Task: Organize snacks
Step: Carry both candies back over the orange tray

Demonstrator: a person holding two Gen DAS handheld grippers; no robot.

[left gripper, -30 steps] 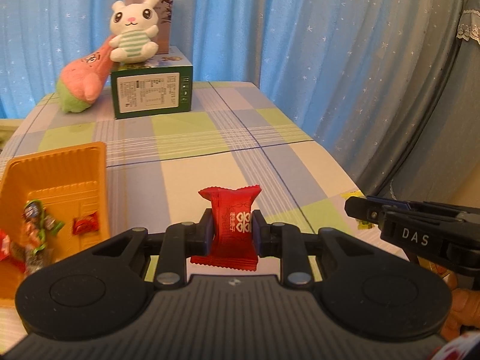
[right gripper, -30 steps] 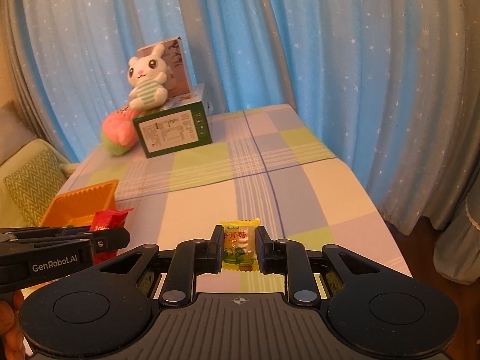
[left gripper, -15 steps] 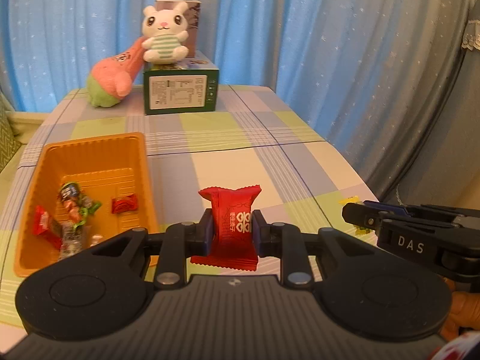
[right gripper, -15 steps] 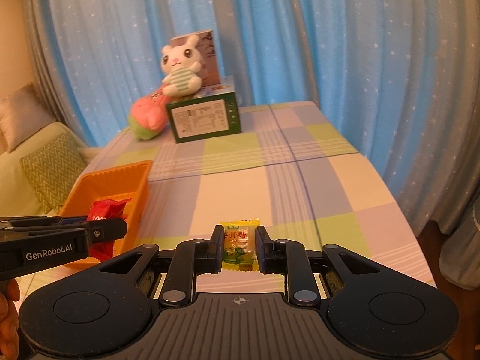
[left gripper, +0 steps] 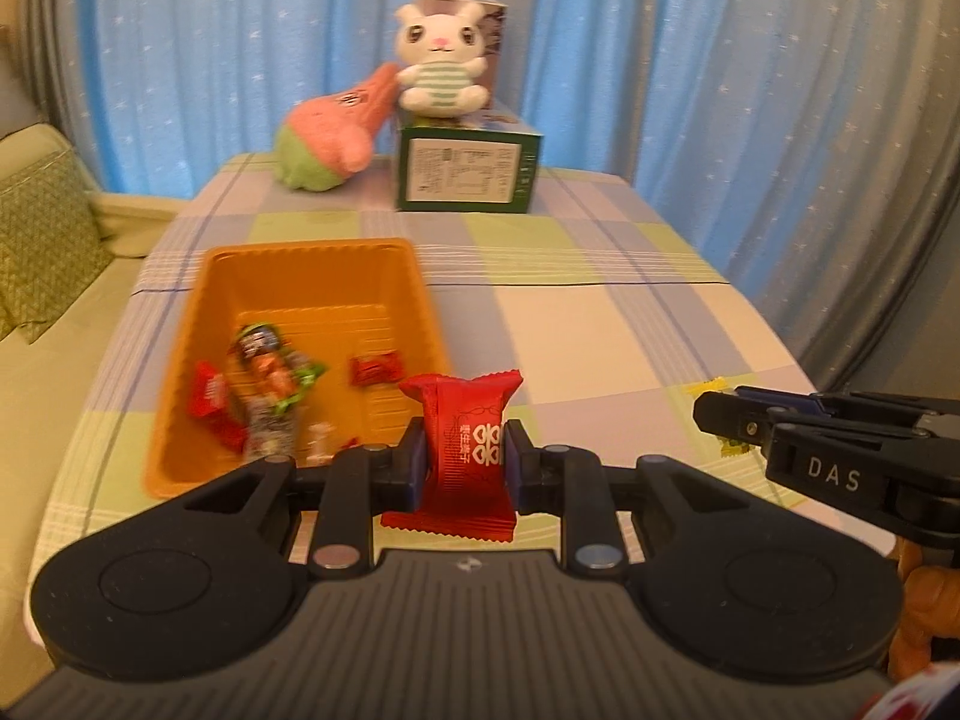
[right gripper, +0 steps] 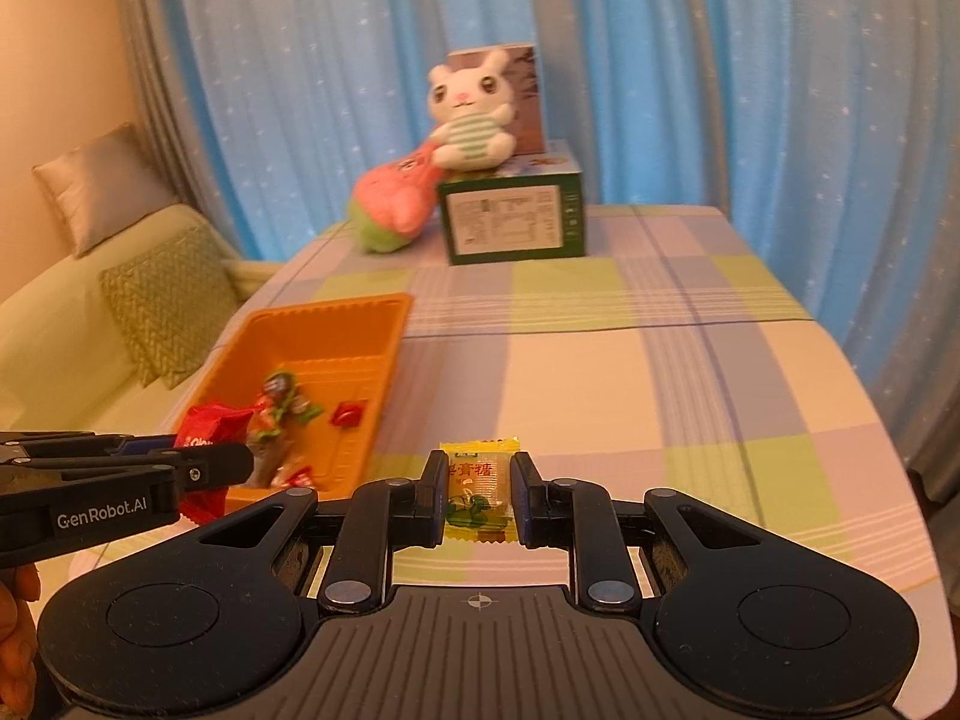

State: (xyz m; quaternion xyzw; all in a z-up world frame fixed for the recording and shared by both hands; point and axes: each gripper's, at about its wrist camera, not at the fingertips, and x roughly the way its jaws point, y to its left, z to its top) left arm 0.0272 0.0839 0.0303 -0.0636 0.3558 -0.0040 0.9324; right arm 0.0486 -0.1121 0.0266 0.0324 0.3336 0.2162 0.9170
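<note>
Left wrist view: the left tongs are clamped on a red snack packet held upright, tilted down beside the near right corner of the orange tray. At 3 o'clock the right tongs are seen, clamped on a yellow candy packet. A checked tabletop is backed by blue curtains, with a sofa at 9 o'clock.

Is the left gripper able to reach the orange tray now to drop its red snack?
Probably yes: the left gripper, shut on the red snack, is near the orange tray, with nothing between.
</note>
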